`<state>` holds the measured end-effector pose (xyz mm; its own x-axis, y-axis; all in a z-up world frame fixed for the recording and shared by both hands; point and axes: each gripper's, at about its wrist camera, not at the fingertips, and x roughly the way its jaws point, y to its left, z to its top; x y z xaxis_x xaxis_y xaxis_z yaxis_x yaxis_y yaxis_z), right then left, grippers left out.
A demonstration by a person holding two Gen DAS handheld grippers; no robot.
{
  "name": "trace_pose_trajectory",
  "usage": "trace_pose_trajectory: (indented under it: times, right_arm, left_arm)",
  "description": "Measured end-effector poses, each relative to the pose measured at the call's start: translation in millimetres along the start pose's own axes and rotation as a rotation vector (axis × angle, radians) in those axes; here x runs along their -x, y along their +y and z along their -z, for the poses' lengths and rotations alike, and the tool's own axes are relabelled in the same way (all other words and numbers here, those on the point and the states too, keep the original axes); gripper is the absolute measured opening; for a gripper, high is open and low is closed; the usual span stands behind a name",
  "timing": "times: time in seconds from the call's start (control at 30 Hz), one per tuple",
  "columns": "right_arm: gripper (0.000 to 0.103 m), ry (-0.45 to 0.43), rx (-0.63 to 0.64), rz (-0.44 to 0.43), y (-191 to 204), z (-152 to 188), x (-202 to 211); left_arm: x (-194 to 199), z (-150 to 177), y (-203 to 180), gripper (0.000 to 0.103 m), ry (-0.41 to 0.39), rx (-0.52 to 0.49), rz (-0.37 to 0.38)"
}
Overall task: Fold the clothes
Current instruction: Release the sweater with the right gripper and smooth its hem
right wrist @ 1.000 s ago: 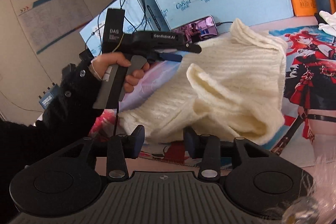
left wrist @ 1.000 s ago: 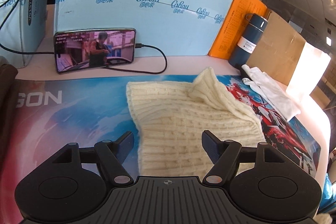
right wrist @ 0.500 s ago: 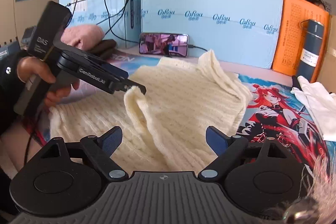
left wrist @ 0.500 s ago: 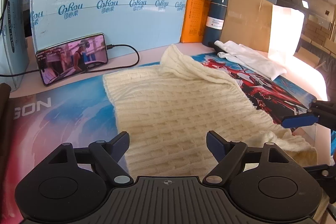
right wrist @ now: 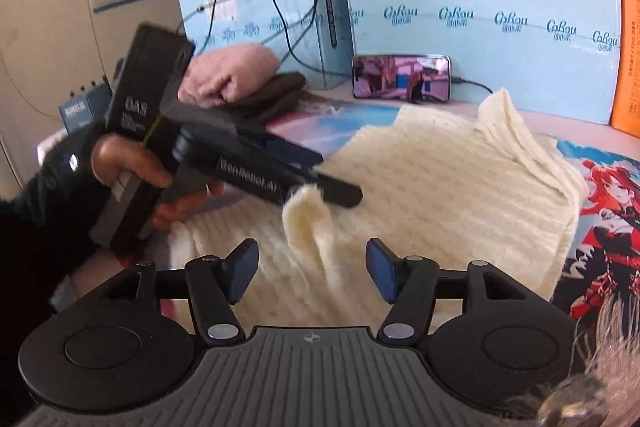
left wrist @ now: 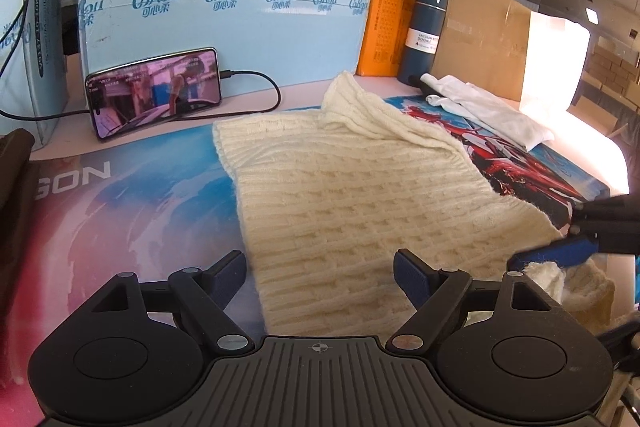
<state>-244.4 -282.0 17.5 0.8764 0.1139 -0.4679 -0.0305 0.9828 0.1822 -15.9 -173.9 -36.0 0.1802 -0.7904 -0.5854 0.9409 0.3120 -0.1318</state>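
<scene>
A cream cable-knit sweater (left wrist: pixel 352 195) lies spread on a printed desk mat (left wrist: pixel 120 203); it also shows in the right wrist view (right wrist: pixel 440 187). My left gripper (left wrist: pixel 320 273) is open, its fingers over the sweater's near edge. Seen from the right wrist view, the left gripper (right wrist: pixel 320 187) hovers just above a raised fold of the sweater (right wrist: pixel 308 223). My right gripper (right wrist: pixel 312 269) is open, with that fold standing between its fingers. Its blue fingertip (left wrist: pixel 556 253) shows at the sweater's right edge.
A phone (left wrist: pixel 156 91) playing video leans on blue foam boards (left wrist: pixel 224 7) at the back, its cable trailing right. An orange box (left wrist: pixel 396 19), a dark flask (left wrist: pixel 424 31) and a white cloth (left wrist: pixel 488 111) sit back right. Pink and brown clothes (right wrist: pixel 244 83) lie at the left.
My right gripper opened wide and now sits lower over the sweater's near right edge. My left gripper drew back slightly; the raised fold now stands between the right fingers.
</scene>
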Motion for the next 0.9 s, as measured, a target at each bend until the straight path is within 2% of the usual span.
trace_pose_trajectory:
  times: [0.03, 0.17, 0.23, 0.3, 0.33, 0.37, 0.5, 0.57, 0.6, 0.63, 0.7, 0.77, 0.83, 0.9]
  right_arm:
    - [0.073, -0.041, -0.019, -0.01, -9, -8, 5]
    - [0.075, -0.198, -0.178, -0.029, -61, -37, 16]
    - [0.075, -0.238, -0.236, 0.098, -86, -50, 5]
    - [0.074, -0.213, -0.277, 0.272, -106, -62, -18]
    - [0.074, -0.192, -0.295, 0.338, -115, -68, -31]
    - [0.074, -0.174, -0.306, 0.366, -124, -71, -44]
    - [0.074, -0.106, -0.384, 0.39, -152, -79, -87]
    - [0.073, -0.078, -0.382, 0.373, -154, -78, -101]
    - [0.068, -0.066, -0.375, 0.362, -154, -77, -108]
    - [0.047, -0.062, -0.346, 0.361, -149, -75, -112]
    - [0.017, -0.062, -0.253, 0.37, -136, -71, -115]
    - [0.012, -0.078, -0.203, 0.409, -126, -69, -114]
    - [0.012, -0.143, -0.117, 0.532, -111, -71, -108]
    - [0.012, -0.135, 0.035, 0.633, -93, -74, -112]
  left_arm:
    - [0, 0, 1, 0.083, -0.001, 0.005, 0.001]
    - [-2, 2, 3, 0.085, 0.002, 0.013, 0.007]
    - [-2, 3, 0, 0.087, 0.002, 0.0, 0.008]
    - [-2, 3, -1, 0.088, 0.002, -0.007, 0.012]
    - [-2, 3, 0, 0.088, 0.001, -0.004, 0.014]
    - [-2, 3, 1, 0.088, 0.0, 0.0, 0.017]
    - [-1, 3, 4, 0.089, -0.006, 0.021, 0.029]
    - [0, 3, 5, 0.089, -0.008, 0.031, 0.038]
    - [0, 3, 6, 0.089, -0.009, 0.035, 0.04]
    - [0, 3, 6, 0.089, -0.01, 0.038, 0.043]
    - [0, 2, 7, 0.089, -0.013, 0.045, 0.046]
    - [1, 2, 8, 0.089, -0.015, 0.053, 0.047]
    - [0, 2, 9, 0.089, -0.017, 0.057, 0.047]
    - [0, 2, 9, 0.089, -0.017, 0.057, 0.047]
